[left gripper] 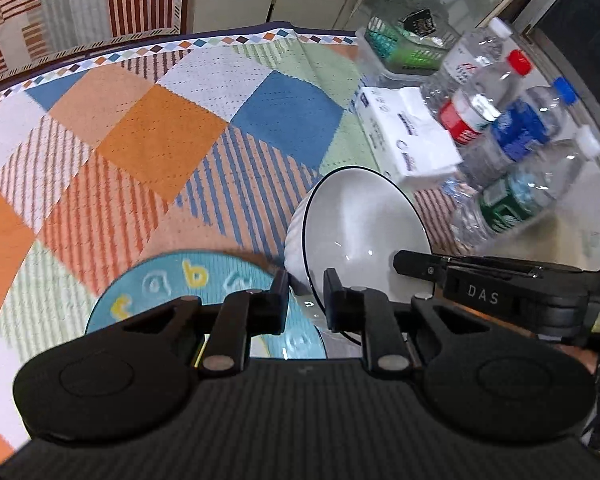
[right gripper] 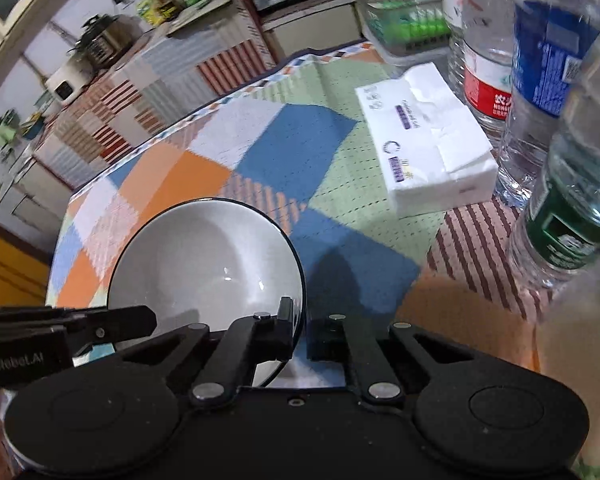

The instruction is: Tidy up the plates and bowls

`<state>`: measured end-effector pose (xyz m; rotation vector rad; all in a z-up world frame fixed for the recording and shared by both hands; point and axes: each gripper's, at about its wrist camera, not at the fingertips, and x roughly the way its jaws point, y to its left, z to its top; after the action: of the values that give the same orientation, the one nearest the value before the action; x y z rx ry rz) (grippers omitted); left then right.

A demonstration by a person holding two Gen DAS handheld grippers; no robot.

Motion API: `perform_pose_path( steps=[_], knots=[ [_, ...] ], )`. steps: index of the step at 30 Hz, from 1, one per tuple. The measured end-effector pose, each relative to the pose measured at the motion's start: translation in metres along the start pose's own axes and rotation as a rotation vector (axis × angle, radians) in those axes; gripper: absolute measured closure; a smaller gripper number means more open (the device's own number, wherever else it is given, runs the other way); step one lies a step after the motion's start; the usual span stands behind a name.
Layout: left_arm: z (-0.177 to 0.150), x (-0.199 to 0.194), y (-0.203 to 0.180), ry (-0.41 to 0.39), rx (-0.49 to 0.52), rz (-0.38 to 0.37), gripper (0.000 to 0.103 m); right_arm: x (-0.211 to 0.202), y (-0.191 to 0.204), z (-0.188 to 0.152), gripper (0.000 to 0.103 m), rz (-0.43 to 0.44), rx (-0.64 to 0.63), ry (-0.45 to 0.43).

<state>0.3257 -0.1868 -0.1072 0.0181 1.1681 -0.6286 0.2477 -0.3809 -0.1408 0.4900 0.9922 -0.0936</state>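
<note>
A white bowl (left gripper: 360, 224) with a thin dark rim is held tilted above the table. My left gripper (left gripper: 306, 300) is shut on its near rim. The same bowl (right gripper: 208, 264) shows in the right wrist view, where my right gripper (right gripper: 300, 332) is shut on its right rim. Each gripper's tip shows in the other's view, my right gripper (left gripper: 420, 264) in the left wrist view and my left gripper (right gripper: 140, 316) in the right wrist view. A light blue plate (left gripper: 180, 292) with letters lies flat on the cloth below the bowl, partly hidden by my left gripper.
A patchwork tablecloth (left gripper: 160, 140) covers the table. A white tissue pack (left gripper: 408, 132) and several water bottles (left gripper: 512, 128) stand to the right, with a clear box of green items (left gripper: 400, 48) behind. The table's far edge faces cabinets.
</note>
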Motion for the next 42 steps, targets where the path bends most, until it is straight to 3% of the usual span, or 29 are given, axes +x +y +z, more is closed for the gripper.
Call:
perform_pose_path(
  steps=[13,22,31,42],
  knots=[
    [-0.062,-0.101,-0.019,0.018,-0.012,-0.040,0.087,-0.099,0.040,-0.047,0.092,0.052,-0.141,0.028],
    [-0.111,-0.151,-0.030,0.018,-0.013,-0.081,0.086,-0.149,0.050,-0.084,0.092,0.097,-0.168,0.070],
    [-0.150,-0.165,-0.029,0.053,-0.011,-0.084,0.085,-0.164,0.060,-0.116,0.092,0.113,-0.217,0.104],
    [-0.194,-0.153,-0.004,0.144,-0.074,-0.095,0.085,-0.147,0.073,-0.155,0.092,0.133,-0.287,0.180]
  ],
)
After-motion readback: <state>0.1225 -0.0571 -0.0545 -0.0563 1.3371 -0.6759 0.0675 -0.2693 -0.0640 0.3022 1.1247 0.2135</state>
